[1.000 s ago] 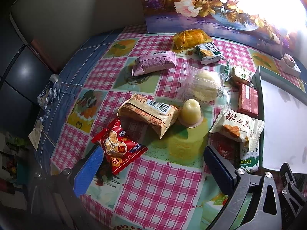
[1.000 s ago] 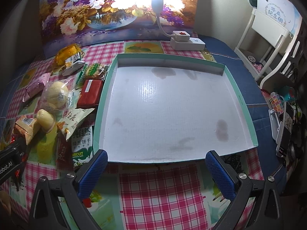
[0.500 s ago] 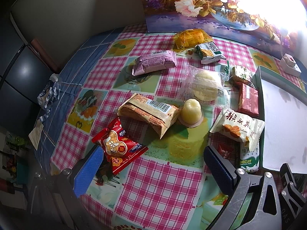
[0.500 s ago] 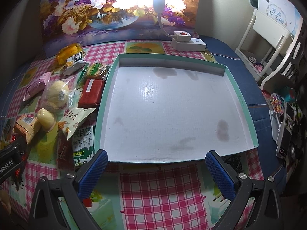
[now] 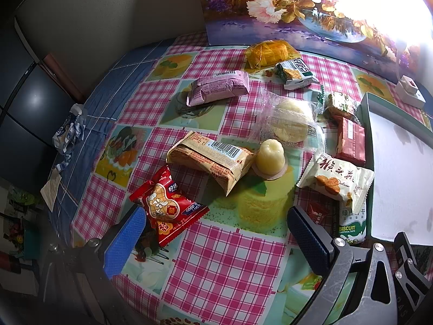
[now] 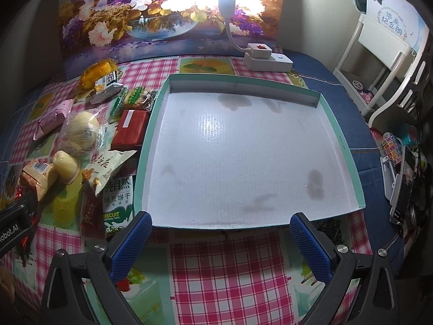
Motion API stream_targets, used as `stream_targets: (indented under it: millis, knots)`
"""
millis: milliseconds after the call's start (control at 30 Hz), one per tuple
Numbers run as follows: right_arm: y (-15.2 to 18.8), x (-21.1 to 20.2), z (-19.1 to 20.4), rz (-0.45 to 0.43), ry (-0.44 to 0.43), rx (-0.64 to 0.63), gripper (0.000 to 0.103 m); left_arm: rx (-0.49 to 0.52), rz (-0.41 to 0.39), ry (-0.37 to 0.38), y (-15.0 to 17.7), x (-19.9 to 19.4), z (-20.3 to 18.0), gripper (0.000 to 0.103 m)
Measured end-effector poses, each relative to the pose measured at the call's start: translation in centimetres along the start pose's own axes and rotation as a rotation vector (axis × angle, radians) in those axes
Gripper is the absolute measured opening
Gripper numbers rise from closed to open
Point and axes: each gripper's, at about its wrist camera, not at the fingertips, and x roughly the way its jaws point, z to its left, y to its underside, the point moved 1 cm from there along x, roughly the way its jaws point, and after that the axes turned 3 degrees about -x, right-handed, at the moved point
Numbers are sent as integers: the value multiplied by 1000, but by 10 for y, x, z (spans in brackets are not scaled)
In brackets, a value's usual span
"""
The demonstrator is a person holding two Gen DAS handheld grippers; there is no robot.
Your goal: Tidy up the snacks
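Observation:
Several wrapped snacks lie loose on the checked tablecloth. Nearest my left gripper (image 5: 216, 233), which stands open and empty above the cloth, is a red peanut packet (image 5: 167, 205). Behind it lie a tan barcode packet (image 5: 211, 159), a yellow jelly cup (image 5: 270, 158), a white cookie packet (image 5: 337, 180) and a green biscuit pack (image 5: 351, 222). Farther back are a pink packet (image 5: 217, 88), a clear-wrapped bun (image 5: 289, 122), a dark red bar (image 5: 350, 139) and an orange-wrapped cake (image 5: 268, 52). My right gripper (image 6: 220, 243) is open at the front edge of the bare white tray (image 6: 342, 140).
A flower painting (image 6: 167, 13) leans at the back, with a lamp on a white power strip (image 6: 266, 58) in front of it. The tray's teal rim (image 5: 365, 124) borders the snacks on the right. A crumpled wrapper (image 5: 69, 132) lies at the table's left edge. Clutter (image 6: 403, 170) sits right.
Both views have shifted very slightly; the snacks and the tray have not moved, and both grippers stay open.

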Motion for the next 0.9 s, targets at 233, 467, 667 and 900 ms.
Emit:
stream_targets:
  millis: [233, 467, 667, 900]
  knots:
    - [0, 0, 1, 2, 0, 0, 103, 1, 0, 1, 0, 0, 0, 103]
    - [0, 0, 1, 2, 1, 0, 103, 1, 1, 1, 0, 0, 1, 103]
    - [0, 1, 2, 2, -1, -3, 103, 1, 2, 2, 0, 0, 1, 103]
    - [0, 1, 5, 3, -16, -7, 103, -5, 0, 14, 3, -2, 3, 103]
